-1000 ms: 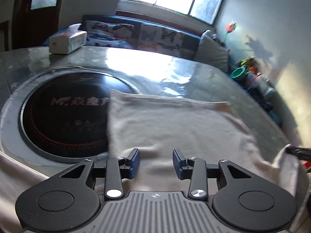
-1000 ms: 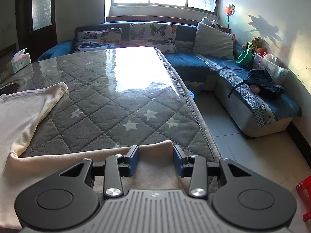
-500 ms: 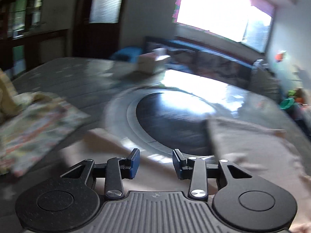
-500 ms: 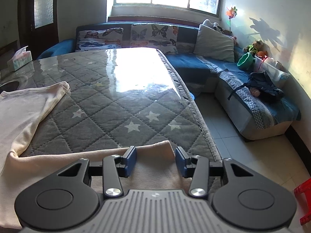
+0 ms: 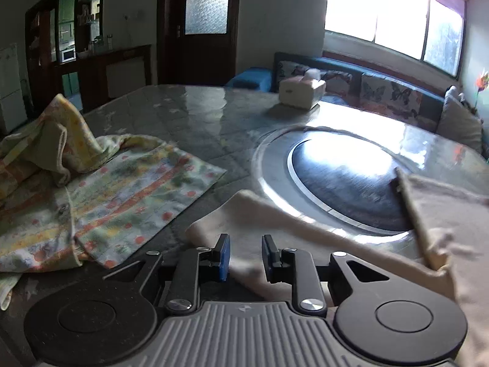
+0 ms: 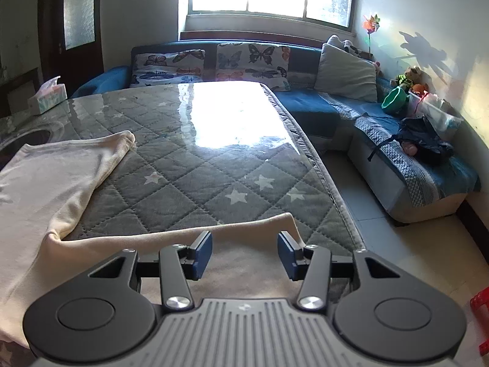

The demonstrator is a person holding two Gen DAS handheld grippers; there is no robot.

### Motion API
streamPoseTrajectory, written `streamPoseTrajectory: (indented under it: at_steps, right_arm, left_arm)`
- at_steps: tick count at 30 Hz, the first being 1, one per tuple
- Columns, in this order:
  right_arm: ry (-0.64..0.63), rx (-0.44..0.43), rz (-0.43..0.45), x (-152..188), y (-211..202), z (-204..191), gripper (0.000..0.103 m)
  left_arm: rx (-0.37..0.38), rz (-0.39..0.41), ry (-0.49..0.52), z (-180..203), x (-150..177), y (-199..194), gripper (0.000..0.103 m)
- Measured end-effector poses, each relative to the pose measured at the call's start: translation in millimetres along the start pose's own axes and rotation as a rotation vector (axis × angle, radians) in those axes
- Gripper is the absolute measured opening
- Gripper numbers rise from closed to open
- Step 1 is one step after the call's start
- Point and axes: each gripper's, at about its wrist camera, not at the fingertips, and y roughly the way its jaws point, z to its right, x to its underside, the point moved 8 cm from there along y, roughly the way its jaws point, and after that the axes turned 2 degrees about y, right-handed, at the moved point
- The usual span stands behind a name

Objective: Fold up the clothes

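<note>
Now the left claw (image 5: 243,257), just narrowing, straddles the cream garment's (image 5: 275,229) sleeve to pinch it. Spread and just widening, the right claw (image 6: 244,255) hovers unloaded over the hem (image 6: 253,223).

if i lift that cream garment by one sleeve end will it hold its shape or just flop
The cream garment will probably flop: it lies limp with soft creases and a rolled edge. It looks thin, so likely light. On the glossy table cover the rest may drag and slide along.

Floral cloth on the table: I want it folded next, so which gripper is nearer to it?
Left. The left gripper hovers over the cream garment's sleeve, with the floral cloth just beside it. The right gripper sits over the garment's other sleeve, and the cloth is outside its view.
</note>
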Motion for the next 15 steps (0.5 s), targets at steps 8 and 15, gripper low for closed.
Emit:
streamPoseTrajectory:
  at_steps: [8,15]
  right_arm:
    - [0.011,-0.065,0.007,7,-13,-17,0.059]
    - [-0.033,-0.143,0.003,19,-26,-43,0.071]
  left_arm:
    - [0.202,0.034,0.081,78,-11,-26,0.054]
    - [0.399,0.016,0.199,159,9,-47,0.058]
